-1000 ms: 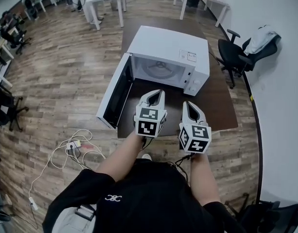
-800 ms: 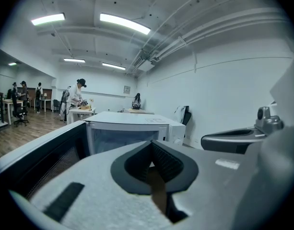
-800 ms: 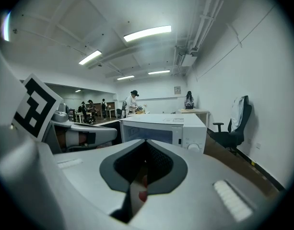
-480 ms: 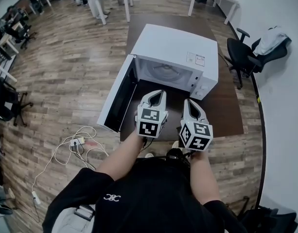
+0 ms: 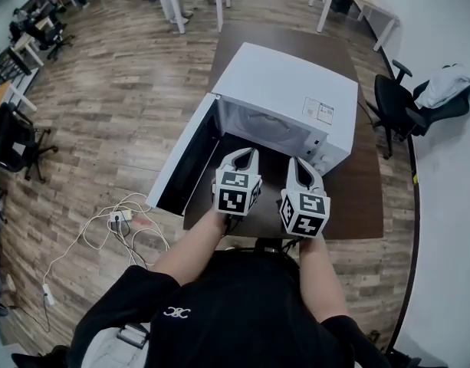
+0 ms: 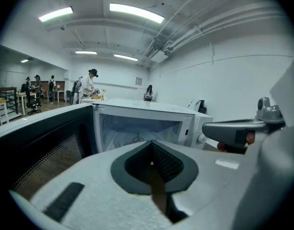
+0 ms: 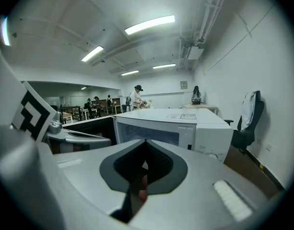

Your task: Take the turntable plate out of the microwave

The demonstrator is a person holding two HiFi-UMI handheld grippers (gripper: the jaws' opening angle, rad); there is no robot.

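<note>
1. The microwave door (image 5: 179, 163) hangs fully open at the left, its inner face turned toward the person, so the way into the cavity is free. Compared with a second ago it sits lower and nearer in the head view, which means the person has closed in on the surface (image 5: 366, 204).
2. The left claw (image 5: 248, 153) is held just in front of the cavity's mouth, tips pointing in. Its own view shows the jaws pressed together with nothing between them. Its place beside the other claw has hardly changed; it is the oven that has come closer.
3. The microwave (image 5: 292, 90) stands on the dark surface. The turntable plate (image 6: 131, 137) lies on the cavity floor, faint and pale in the left gripper view. In the head view the oven's roof now hides most of the inside, where a second ago the round plate showed plainly. Neither claw touches it.
4. The right claw (image 5: 299, 164) hovers just beside the left one, toward the right side of the opening. Its jaws are likewise closed on nothing.
5. My reading is that this is the approach only, with the plate untouched. Both claws must spread before either can take the plate's rim. Reaching a plate that lies low under a low roof will likely call for a flat, careful move.
</note>
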